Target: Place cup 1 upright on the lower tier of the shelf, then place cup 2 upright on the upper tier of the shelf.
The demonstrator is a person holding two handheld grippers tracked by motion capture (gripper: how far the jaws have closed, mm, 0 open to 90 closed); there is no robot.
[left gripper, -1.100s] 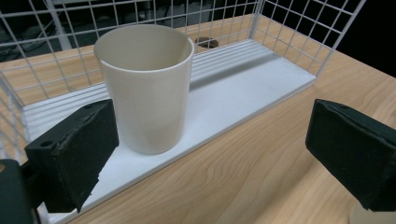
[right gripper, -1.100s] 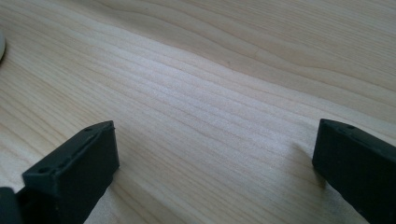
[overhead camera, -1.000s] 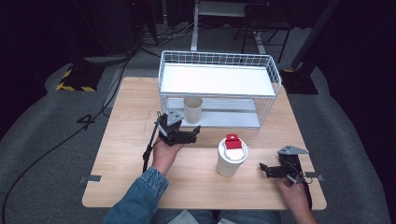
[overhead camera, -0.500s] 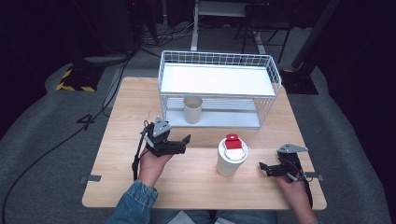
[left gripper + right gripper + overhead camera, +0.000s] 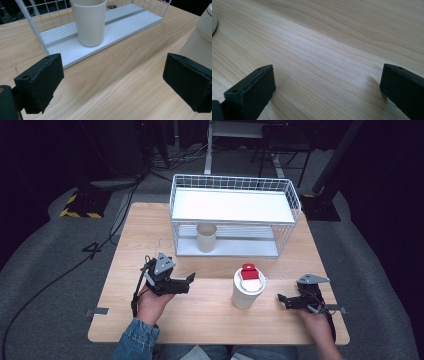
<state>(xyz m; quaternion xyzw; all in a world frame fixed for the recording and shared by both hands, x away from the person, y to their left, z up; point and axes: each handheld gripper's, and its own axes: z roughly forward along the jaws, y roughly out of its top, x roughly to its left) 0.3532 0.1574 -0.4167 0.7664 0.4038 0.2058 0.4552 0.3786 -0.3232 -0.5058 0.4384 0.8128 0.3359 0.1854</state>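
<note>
From above, we held the left gripper [image 5: 187, 281] and right gripper [image 5: 281, 298] wide apart and empty on the table [image 5: 210, 320], flanking the lidded cup [image 5: 248, 287] with its red tab; no writing was legible. In the left gripper view, the beige cup [image 5: 90, 21] stood on the wire rack [image 5: 120, 21] base. In the right gripper view, bare wood lay between the jaws.

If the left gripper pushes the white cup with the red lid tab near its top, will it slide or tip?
The lidded cup stands upright and tall with a narrow base, so a high push probably tips it. The wooden table looks smooth, so a low push likely slides it. The left gripper is open; the thin wall may dent under squeezing.
</note>
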